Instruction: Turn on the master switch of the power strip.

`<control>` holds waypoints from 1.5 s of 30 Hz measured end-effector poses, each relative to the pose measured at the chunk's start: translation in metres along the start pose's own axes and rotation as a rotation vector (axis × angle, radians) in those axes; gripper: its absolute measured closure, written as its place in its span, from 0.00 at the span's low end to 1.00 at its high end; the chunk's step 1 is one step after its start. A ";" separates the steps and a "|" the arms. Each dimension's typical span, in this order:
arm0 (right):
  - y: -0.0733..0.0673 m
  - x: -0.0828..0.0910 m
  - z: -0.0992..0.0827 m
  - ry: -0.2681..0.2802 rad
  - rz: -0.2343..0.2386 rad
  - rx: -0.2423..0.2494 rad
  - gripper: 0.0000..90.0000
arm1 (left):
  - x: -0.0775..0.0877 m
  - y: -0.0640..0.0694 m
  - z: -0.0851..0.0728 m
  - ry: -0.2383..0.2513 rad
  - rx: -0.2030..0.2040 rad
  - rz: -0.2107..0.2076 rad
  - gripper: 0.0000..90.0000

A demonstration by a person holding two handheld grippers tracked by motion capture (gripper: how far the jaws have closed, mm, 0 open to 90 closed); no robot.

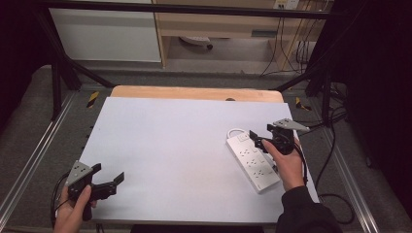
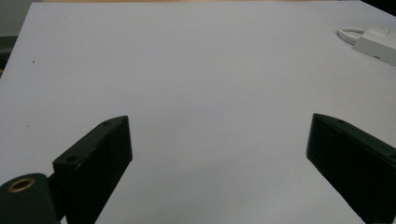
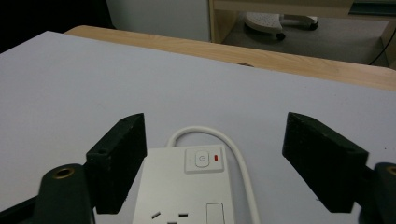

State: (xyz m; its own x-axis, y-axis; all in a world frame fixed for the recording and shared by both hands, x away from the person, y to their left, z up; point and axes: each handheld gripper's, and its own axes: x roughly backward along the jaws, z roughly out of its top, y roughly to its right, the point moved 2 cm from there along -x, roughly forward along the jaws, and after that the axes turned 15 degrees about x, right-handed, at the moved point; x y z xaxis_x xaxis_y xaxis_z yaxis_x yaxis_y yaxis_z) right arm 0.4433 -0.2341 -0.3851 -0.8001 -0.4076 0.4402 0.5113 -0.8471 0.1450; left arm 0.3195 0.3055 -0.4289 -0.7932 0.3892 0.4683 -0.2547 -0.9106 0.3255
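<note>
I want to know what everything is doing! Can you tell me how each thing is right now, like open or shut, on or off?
Left gripper: jaws open, holding nothing, near the table's front left corner.
Right gripper: jaws open, over the switch end of the power strip.
Power strip: lying flat on the table, sockets up.
Power strip switch: small red mark beside it; on or off, cannot tell.
Power strip cable: loops round the switch end.

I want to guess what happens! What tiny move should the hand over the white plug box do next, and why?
Probably ease the right gripper down toward the power strip; its open jaws already hang over the switch end, apparently not touching.
</note>
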 end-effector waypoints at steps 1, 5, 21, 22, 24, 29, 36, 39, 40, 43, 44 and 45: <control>0.000 -0.001 0.000 0.002 0.005 -0.002 0.32 | 0.000 0.000 0.000 0.000 0.000 0.000 0.08; 0.001 -0.005 0.000 0.001 0.009 0.001 0.41 | 0.000 0.000 0.000 0.001 0.003 0.002 0.08; -0.001 -0.019 0.004 0.024 -0.019 0.014 0.83 | 0.000 -0.001 0.000 0.001 -0.001 0.004 0.08; -0.002 -0.021 0.005 0.027 -0.019 0.013 0.85 | 0.000 -0.001 0.000 0.001 -0.001 0.005 0.08; -0.002 -0.022 0.006 0.027 -0.015 0.016 0.86 | 0.000 -0.001 0.000 0.002 0.002 0.004 0.08; -0.004 -0.027 0.007 0.032 -0.017 0.027 0.93 | 0.000 -0.001 0.000 0.002 0.002 0.004 0.08; -0.006 -0.033 0.005 0.028 -0.015 0.041 0.98 | 0.000 -0.001 0.000 0.004 0.001 0.006 0.08; -0.007 -0.035 0.005 0.026 -0.014 0.040 0.99 | 0.000 -0.001 0.000 0.005 -0.001 0.007 0.08; -0.007 -0.036 0.005 0.025 -0.013 0.039 0.99 | 0.000 -0.002 0.000 0.004 -0.001 0.007 0.08; -0.007 -0.039 0.004 0.023 -0.011 0.035 1.00 | 0.000 -0.001 0.000 0.005 -0.002 0.008 0.08; -0.008 -0.040 0.004 0.020 -0.009 0.035 1.00 | 0.000 -0.001 0.000 0.003 -0.001 0.006 0.08; -0.008 -0.041 0.004 0.021 -0.010 0.036 1.00 | 0.000 -0.001 0.000 0.004 -0.001 0.006 0.08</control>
State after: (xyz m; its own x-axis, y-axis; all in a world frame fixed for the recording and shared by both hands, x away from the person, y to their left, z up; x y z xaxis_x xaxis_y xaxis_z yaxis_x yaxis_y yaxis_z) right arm 0.4732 -0.2095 -0.4009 -0.8114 -0.4068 0.4197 0.5141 -0.8383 0.1814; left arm 0.3202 0.3063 -0.4291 -0.7970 0.3831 0.4669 -0.2506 -0.9132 0.3215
